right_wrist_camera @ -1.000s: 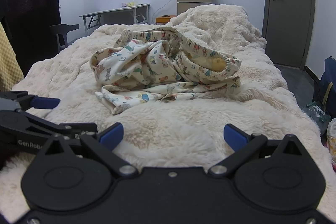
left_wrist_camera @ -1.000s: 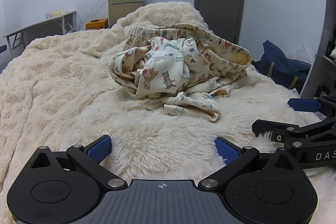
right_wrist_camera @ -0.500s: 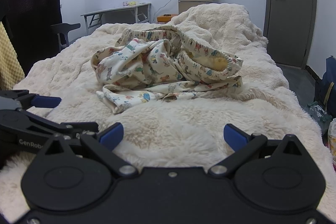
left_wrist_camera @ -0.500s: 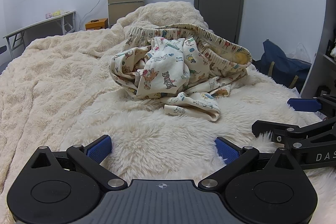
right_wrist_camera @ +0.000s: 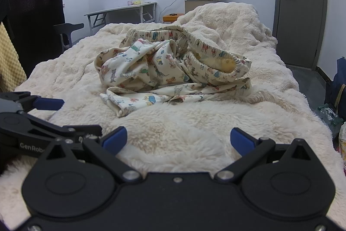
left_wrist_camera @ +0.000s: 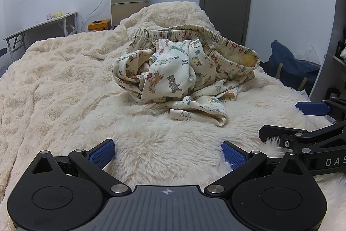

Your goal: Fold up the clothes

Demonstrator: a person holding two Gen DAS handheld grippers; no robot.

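I see the fluffy cream blanket (left_wrist_camera: 54,83) filling most of both views; its right edge falls away toward the floor at the right of the right wrist frame, and broad bare fleece lies in the lower half. The crumpled printed pants (left_wrist_camera: 183,75) sit mid-frame, elastic waistband (right_wrist_camera: 216,51) standing up, well apart from both claws. My left gripper (left_wrist_camera: 167,152) is spread wide, holding nothing, low over the fleece. My right gripper (right_wrist_camera: 178,139) is likewise spread and empty, just beside it.
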